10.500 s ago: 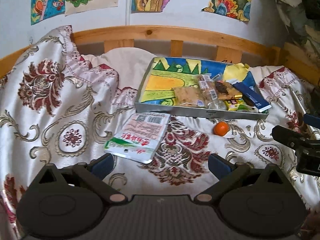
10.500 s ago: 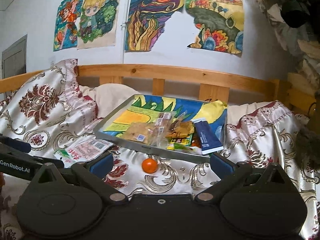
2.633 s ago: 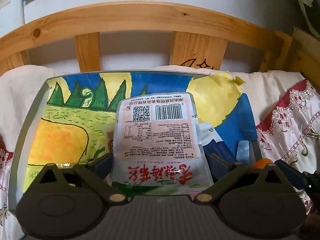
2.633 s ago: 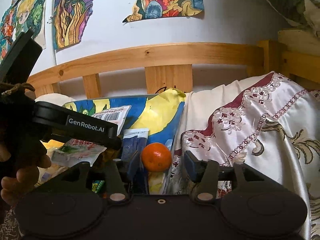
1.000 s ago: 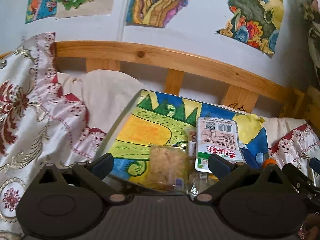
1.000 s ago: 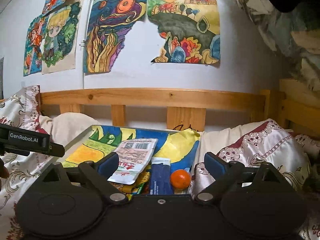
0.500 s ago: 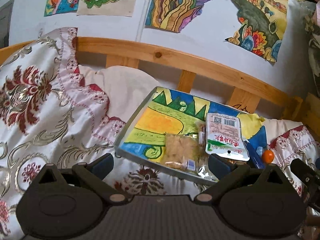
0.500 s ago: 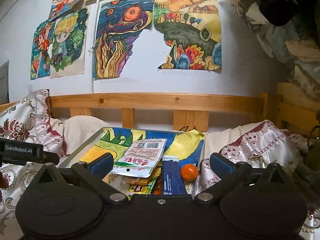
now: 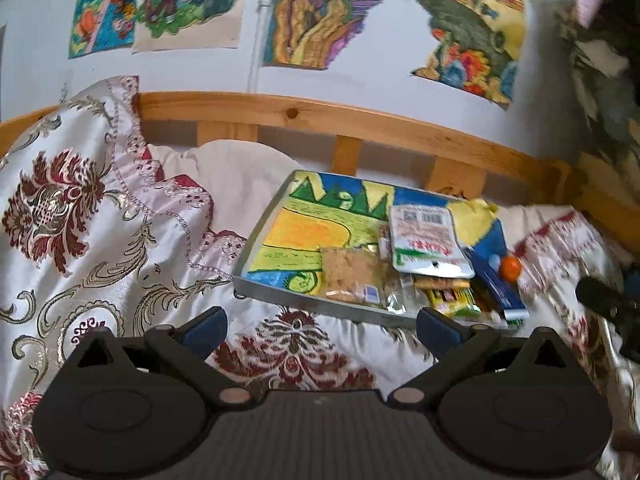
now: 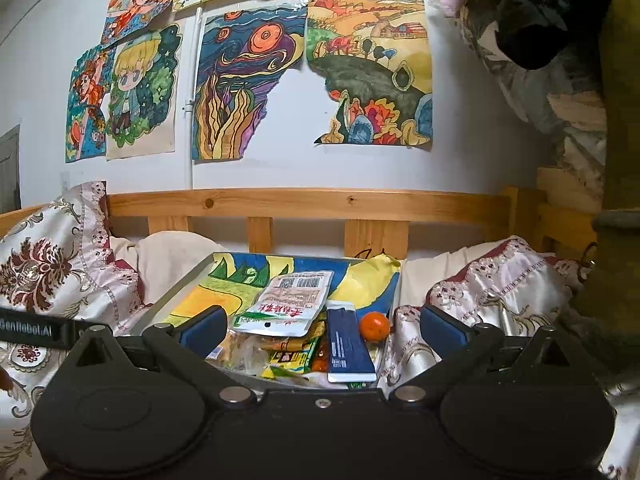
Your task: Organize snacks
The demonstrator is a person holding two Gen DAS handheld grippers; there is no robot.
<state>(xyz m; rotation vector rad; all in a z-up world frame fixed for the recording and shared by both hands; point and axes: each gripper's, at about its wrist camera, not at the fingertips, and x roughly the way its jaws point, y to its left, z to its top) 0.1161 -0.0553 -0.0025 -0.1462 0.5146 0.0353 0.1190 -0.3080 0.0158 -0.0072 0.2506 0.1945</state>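
The left gripper (image 9: pixel 320 322) is spread wide and grasps nothing, above the bedspread (image 9: pixel 100 264). The tray (image 9: pixel 256 240) lies ahead of its fingers, snacks heaped at its right end: a cracker pack (image 9: pixel 348 276), white pouch (image 9: pixel 424 244), blue box (image 9: pixel 496 284), orange (image 9: pixel 511 268). The right gripper (image 10: pixel 322 326) is released too, the pouch (image 10: pixel 288 304) and orange (image 10: pixel 374 326) showing between its fingers, untouched.

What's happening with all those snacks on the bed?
Someone with a gripper in each hand is tidying snacks into a tray on the bed. The white snack packet and the orange lie in it with the other snacks. The left gripper and right gripper are both open and empty.
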